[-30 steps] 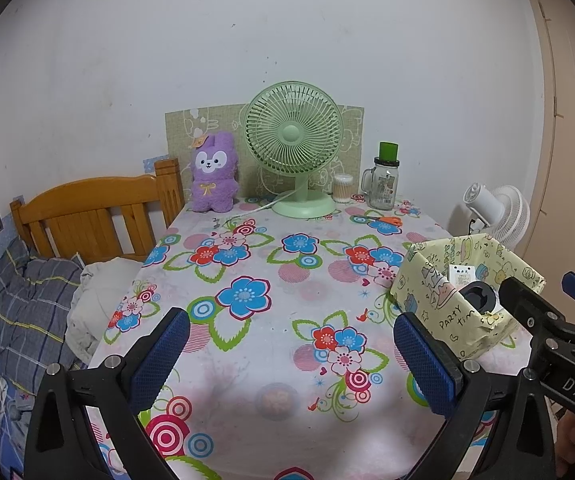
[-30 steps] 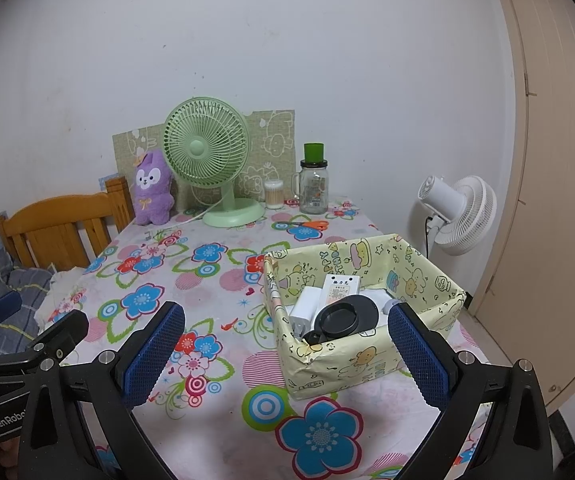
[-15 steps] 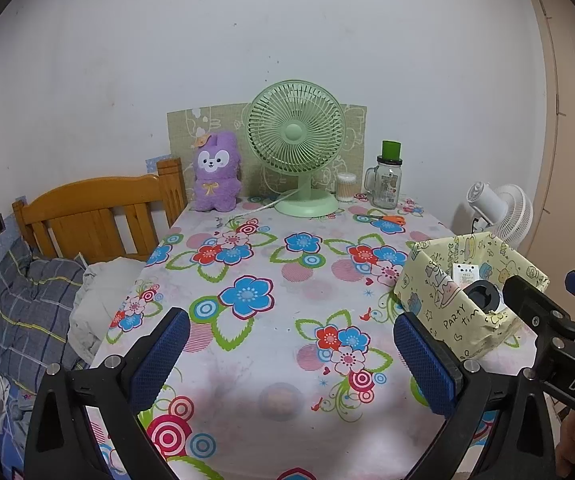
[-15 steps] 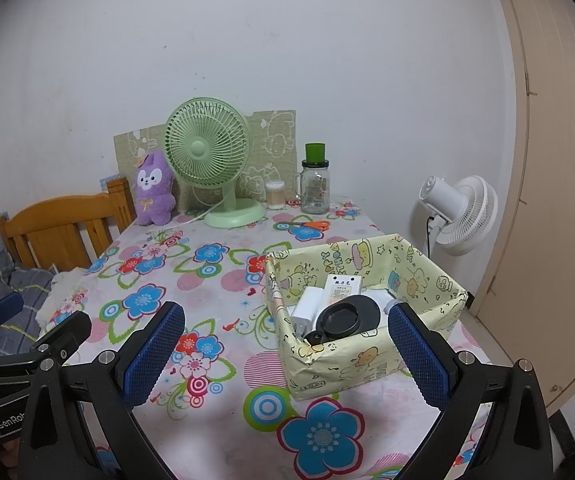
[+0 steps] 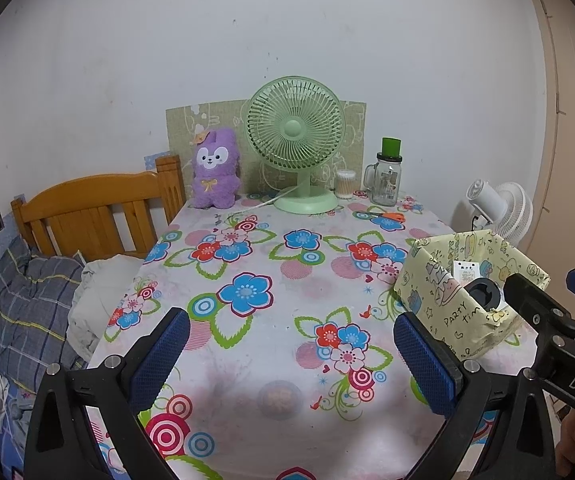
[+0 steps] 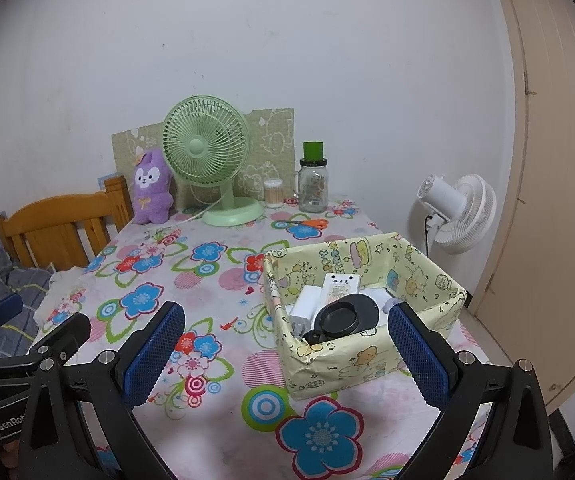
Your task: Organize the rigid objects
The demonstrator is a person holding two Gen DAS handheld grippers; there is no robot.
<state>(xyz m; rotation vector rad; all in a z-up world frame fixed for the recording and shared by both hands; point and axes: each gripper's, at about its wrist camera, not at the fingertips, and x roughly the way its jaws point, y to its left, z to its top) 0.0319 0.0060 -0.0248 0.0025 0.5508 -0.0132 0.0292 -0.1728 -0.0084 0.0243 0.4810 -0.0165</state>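
White plaster wall is backing the room, with a beige door standing at the right.

Table under a floral cloth is filling the middle; most of its near and central surface is lying bare, giving open room between the two tools.

Back edge, left to right: purple plush toy, green desk fan with its cord trailing on the cloth, small tub of cotton swabs, glass jar with a green lid. Orange-handled scissors are lying flat just in front of the jar.

Yellow paper-wrapped box is sitting near the table's right edge, close to the near corner. Inside it: a black round lid, a white labelled box and another white block, all leaning together.

White floor fan is standing beyond the right edge. Wooden headboard and plaid bedding are crowding the left edge.

Left gripper is hovering over the near edge, jaws spread wide and gripping nothing. Right gripper is hovering likewise, jaws released and empty, its right finger overlapping the box's near right corner in view; contact cannot be told.
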